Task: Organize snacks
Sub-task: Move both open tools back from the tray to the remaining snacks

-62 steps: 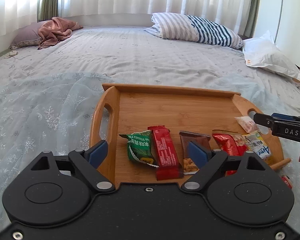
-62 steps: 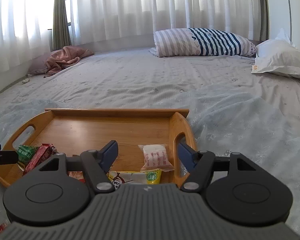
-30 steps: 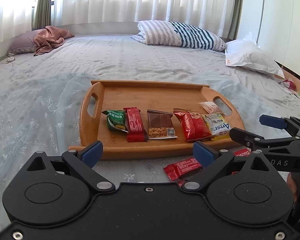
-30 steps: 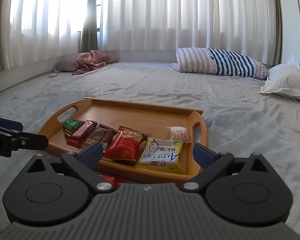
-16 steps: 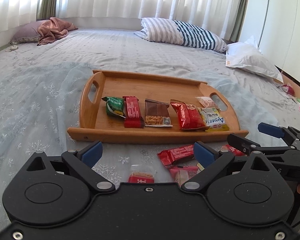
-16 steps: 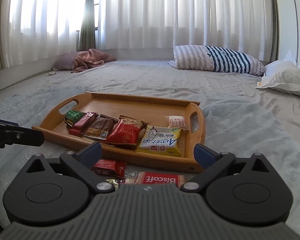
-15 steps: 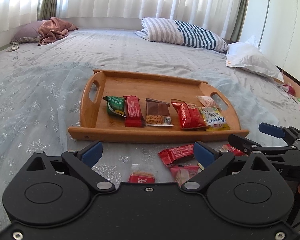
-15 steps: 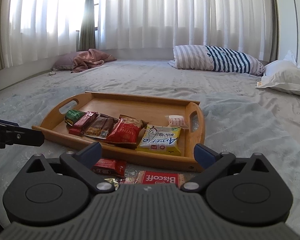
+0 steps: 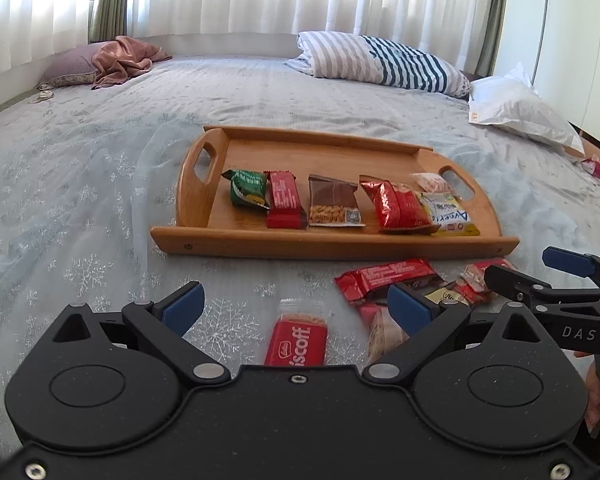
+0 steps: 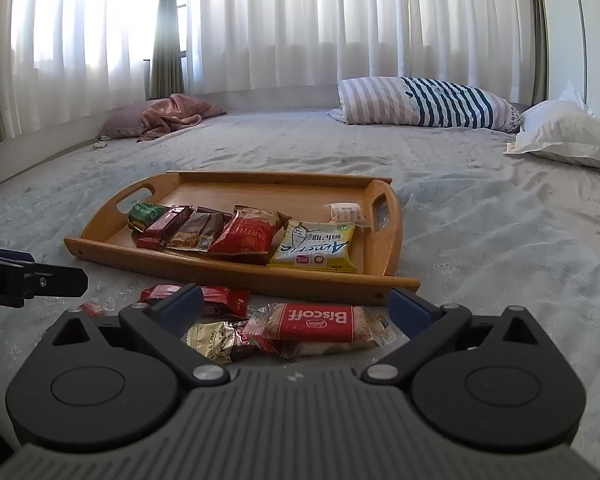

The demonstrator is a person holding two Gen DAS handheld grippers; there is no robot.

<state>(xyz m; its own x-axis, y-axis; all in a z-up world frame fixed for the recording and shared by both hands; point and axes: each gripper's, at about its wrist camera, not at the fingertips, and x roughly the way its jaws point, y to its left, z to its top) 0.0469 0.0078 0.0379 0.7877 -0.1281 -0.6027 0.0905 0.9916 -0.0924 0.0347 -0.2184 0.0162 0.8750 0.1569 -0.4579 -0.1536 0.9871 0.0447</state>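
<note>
Snacks: loose red Biscoff biscuit packet and red wrappers on the bed, before the wooden handled tray.
Right claw: wide open, empty, above them.
Left claw: wide open, empty.

The honey-brown wooden tray carries a green packet at 9 o'clock, then a red bar, a brown pouch, a glossy red bag and a yellow-and-white packet at 3 o'clock. The pale grey-blue bedspread shows white snowflakes; the far pillow has grey and navy stripes.
</note>
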